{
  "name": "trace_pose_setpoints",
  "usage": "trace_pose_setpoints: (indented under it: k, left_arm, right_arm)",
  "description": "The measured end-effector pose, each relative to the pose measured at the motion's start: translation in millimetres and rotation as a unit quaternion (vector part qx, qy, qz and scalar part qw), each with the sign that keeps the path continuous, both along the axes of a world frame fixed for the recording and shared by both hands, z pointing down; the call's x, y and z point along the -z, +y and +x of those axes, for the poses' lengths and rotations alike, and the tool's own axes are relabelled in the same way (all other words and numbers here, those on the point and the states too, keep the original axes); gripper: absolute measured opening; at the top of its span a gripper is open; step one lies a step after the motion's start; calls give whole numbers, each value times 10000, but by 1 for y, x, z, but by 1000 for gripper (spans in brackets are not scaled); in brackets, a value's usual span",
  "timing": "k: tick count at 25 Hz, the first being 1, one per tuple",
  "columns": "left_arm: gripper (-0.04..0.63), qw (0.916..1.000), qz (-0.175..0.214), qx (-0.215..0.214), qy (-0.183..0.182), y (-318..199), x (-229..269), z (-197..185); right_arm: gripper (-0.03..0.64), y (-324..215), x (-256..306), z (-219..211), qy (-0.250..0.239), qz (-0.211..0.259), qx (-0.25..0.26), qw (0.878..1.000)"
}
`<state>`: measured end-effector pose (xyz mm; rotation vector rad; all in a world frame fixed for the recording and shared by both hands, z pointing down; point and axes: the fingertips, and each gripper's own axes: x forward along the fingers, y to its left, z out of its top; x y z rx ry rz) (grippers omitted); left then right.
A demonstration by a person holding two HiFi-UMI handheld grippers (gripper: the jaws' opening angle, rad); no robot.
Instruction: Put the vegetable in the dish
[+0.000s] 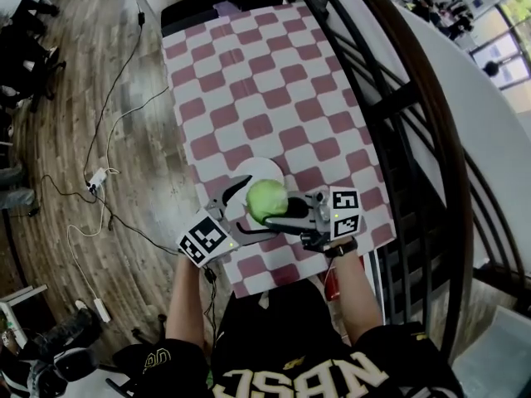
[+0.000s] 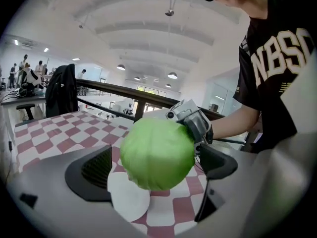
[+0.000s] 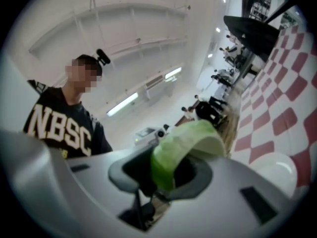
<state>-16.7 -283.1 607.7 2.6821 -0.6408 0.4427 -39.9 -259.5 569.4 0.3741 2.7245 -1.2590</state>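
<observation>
The left gripper [image 1: 241, 207] stands over the near-left edge of the white dish [image 1: 259, 169], its jaws spread wide on both sides of the green cabbage [image 1: 267, 199] without pressing it. The cabbage hangs just above the dish, over its near part. From the near-right side of the dish, the right gripper [image 1: 290, 214] pinches the cabbage by its edge.

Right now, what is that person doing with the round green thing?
A person holds a gripper in each hand at a checkered table. The right gripper is clamped on a leaf of a green cabbage, holding it over a white dish. The left gripper has its jaws wide open on either side of the cabbage, not pressing it.
</observation>
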Motion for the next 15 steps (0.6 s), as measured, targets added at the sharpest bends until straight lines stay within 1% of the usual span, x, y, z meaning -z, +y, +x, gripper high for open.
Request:
trace_pose_setpoints:
  k: [2, 4, 5, 6, 8, 10, 12, 15]
  left_arm:
    - [552, 9997, -121, -204, 36, 2, -6, 1]
    - [551, 9981, -291, -512, 179, 10, -9, 4]
    - [546, 9971, -349, -645, 217, 13, -10, 6]
    - [528, 9964, -377, -725, 205, 15, -12, 6]
    - [520, 9963, -430, -731, 109, 14, -18, 4]
    - [517, 9968, -519, -615, -2, 10, -26, 1]
    - [517, 9968, -590, -504, -186, 6, -36, -2]
    - [517, 9950, -702, -429, -568, 4, -55, -9]
  right_arm:
    - [115, 6, 0, -3, -146, 43, 265, 9995]
    - [115, 13, 2, -5, -304, 77, 535, 9981]
    - [115, 16, 2, -6, -357, 97, 656, 9972]
    - [115, 18, 1, -6, -386, 119, 743, 9964]
    - [115, 17, -3, -8, -386, 123, 774, 9962]
    - [115, 12, -11, -10, -302, 25, 680, 9972]
    - [127, 10, -25, -12, 5, -45, 654, 9979]
    - [161, 10, -58, -5, 926, 230, 676, 9931]
